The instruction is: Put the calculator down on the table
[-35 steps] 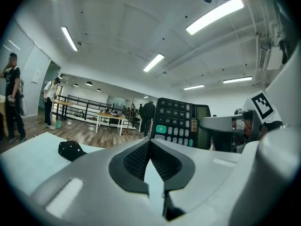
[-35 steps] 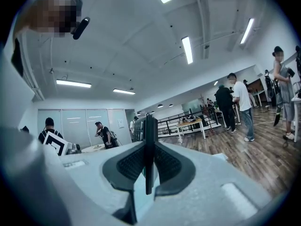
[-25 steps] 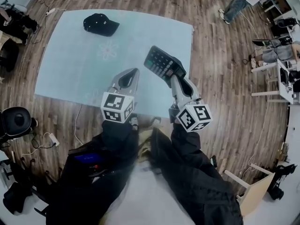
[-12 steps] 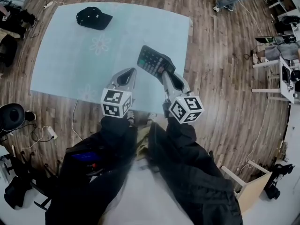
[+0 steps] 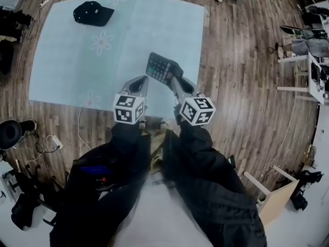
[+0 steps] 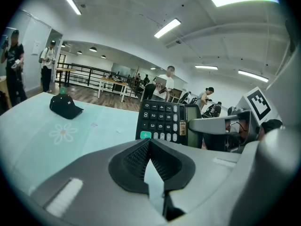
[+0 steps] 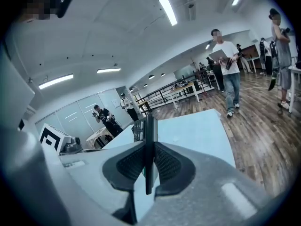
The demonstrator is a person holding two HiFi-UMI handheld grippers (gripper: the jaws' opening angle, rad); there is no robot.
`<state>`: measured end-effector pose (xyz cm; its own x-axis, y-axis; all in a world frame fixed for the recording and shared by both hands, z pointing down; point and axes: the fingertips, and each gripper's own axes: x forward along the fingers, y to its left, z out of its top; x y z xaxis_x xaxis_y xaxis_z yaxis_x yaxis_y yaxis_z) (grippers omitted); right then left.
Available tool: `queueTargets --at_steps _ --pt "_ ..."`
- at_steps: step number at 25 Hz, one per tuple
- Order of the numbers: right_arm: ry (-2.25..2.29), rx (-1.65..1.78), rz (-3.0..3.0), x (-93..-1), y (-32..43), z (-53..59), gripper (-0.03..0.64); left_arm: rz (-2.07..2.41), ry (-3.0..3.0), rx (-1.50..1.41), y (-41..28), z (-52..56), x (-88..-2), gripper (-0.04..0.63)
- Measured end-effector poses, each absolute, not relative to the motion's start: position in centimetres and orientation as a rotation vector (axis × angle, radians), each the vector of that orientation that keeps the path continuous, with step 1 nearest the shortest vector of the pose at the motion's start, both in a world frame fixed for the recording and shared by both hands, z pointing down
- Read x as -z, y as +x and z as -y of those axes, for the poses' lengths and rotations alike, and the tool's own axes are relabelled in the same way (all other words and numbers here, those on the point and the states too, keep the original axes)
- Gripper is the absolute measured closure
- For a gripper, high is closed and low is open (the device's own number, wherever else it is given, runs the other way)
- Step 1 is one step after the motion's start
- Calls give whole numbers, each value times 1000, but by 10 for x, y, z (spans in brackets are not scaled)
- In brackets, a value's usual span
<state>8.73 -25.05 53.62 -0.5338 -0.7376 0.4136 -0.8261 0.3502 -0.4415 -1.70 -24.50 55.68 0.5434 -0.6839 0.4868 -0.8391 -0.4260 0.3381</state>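
My right gripper (image 7: 147, 145) pinches the light, stiff calculator (image 5: 159, 67) by its thin display end, where slick plastic could pivot; my left gripper (image 6: 149, 143) is closed, empty.

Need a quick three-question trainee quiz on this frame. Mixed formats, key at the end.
1. True or false: the left tongs hold the calculator.
2. What lies near the far left corner of the table? A) black cap B) mug C) book
3. Fill in: the calculator is clamped edge-on in the ___ tongs.

Key: 1 false, they are shut with nothing between them. 2 A. 3 right tongs.
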Motion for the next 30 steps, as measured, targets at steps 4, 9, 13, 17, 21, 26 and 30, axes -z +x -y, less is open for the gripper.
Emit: queueTargets --at_steps 4,9,13,17,21,26,30 --pt "1407 -1024 2416 -566 83 248 569 1200 2186 -406 -19 238 -580 598" --pt "1387 -1134 2358 -600 81 250 569 1183 2136 -439 -22 238 -607 598" --pt "1363 -1228 2311 -626 80 250 569 1159 2094 -477 -20 234 -629 598" --pt "1346 -1300 2271 -650 77 253 569 1139 2067 -505 -21 234 -647 598" --pt "1327 -1385 2238 -671 70 257 569 1124 2053 -522 -23 238 -659 598" --pt "1309 -1493 2178 -702 72 261 569 1111 2031 -539 -20 245 -675 598" --pt "1273 -1660 2117 -727 70 253 569 1102 2011 -553 -20 244 -686 598"
